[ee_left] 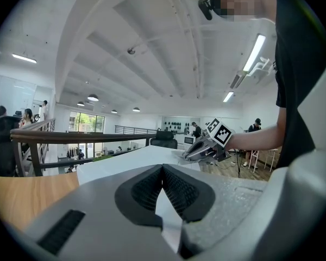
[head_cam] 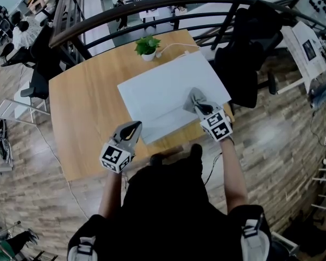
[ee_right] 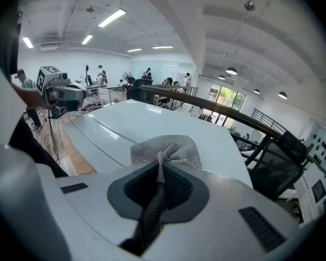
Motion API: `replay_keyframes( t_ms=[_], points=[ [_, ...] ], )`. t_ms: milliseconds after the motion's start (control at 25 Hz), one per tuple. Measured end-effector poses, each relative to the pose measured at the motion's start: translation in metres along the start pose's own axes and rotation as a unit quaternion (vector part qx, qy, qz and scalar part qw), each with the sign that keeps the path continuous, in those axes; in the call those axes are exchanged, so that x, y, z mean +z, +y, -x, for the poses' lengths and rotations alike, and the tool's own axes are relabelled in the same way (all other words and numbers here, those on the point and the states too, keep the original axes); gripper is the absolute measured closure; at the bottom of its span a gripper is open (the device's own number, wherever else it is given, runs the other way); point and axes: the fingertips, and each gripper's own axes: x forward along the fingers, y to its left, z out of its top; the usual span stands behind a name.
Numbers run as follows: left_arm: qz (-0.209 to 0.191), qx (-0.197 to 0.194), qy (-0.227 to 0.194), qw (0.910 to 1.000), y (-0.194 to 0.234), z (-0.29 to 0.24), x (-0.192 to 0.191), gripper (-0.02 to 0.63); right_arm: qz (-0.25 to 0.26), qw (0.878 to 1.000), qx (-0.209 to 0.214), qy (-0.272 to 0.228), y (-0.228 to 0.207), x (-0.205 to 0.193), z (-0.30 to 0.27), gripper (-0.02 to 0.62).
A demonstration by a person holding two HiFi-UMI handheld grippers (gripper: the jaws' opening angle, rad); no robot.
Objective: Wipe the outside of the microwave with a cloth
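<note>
The right tool (head_cam: 201,110) pinched the cloth (head_cam: 194,98) on the microwave (head_cam: 157,91) top; the left tool (head_cam: 130,129) sat closed, empty; flat, overlapping strokes would likely serve best.

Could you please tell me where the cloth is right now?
In the head view the grey cloth lies on top of the white microwave, near its right front corner, pinched in the right gripper.

a wooden table (head_cam: 81,118) fills the middle. at its 12 o'clock edge stands a small potted plant (head_cam: 147,47), with a white cable (head_cam: 174,45) trailing toward 2 o'clock. beyond curves a dark railing (head_cam: 152,11). a black chair (head_cam: 244,64) sits at 3 o'clock.
</note>
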Motion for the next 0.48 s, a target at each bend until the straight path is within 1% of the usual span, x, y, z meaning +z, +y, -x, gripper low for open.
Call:
replay_keyframes(
  t_ms=[160,480],
  points=[
    [0.003,0.009,0.0,1.0,0.001,-0.011,0.005,0.603,-0.008,1.0,-0.01,0.005,-0.026,-0.009,0.004,0.583],
    [0.003,0.026,0.0,0.9997,-0.003,-0.031,0.018,0.603,-0.016,1.0,-0.015,0.014,-0.074,-0.024,0.008,0.582]
  ],
)
